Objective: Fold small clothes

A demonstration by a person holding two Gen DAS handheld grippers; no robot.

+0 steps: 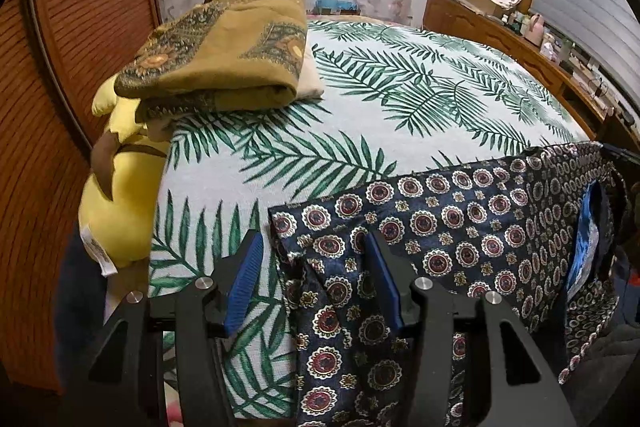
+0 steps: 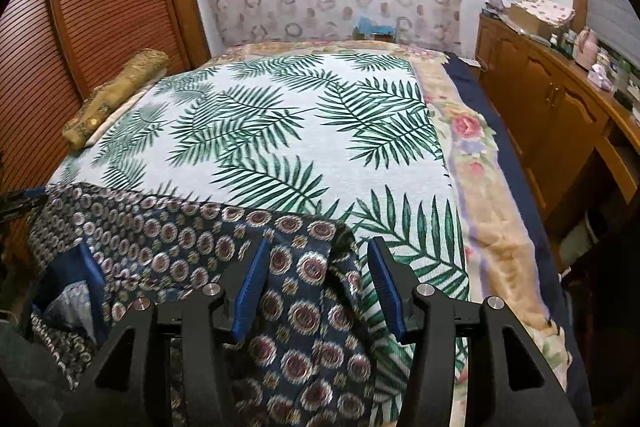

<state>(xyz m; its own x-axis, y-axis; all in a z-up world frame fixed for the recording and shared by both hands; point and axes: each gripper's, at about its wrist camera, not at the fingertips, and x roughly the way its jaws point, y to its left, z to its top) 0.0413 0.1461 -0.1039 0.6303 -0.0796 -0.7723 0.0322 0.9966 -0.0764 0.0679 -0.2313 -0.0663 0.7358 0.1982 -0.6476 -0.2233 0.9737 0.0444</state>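
- The navy patterned garment (image 1: 460, 227) lies over the near edge of the bed, on the palm-leaf cover (image 1: 380, 99), and part of it hangs down over the front.
- The left gripper (image 1: 314, 267) has its jaws spread wide; the left corner of the garment sits between the blue pads (image 1: 248, 279), but they do not press on it.
- The right gripper (image 2: 316, 279) is also spread, with the right corner of the garment (image 2: 304, 267) between its fingers (the cloth is loose there, not pinched).
- A folded olive cloth (image 1: 224, 43) rests at the left side of the bed, well apart from the garment.
- A yellow plush toy (image 1: 120, 195) sits just beside the left edge of the bed.
- A wooden dresser (image 2: 552, 99) stands at the right of the bed.
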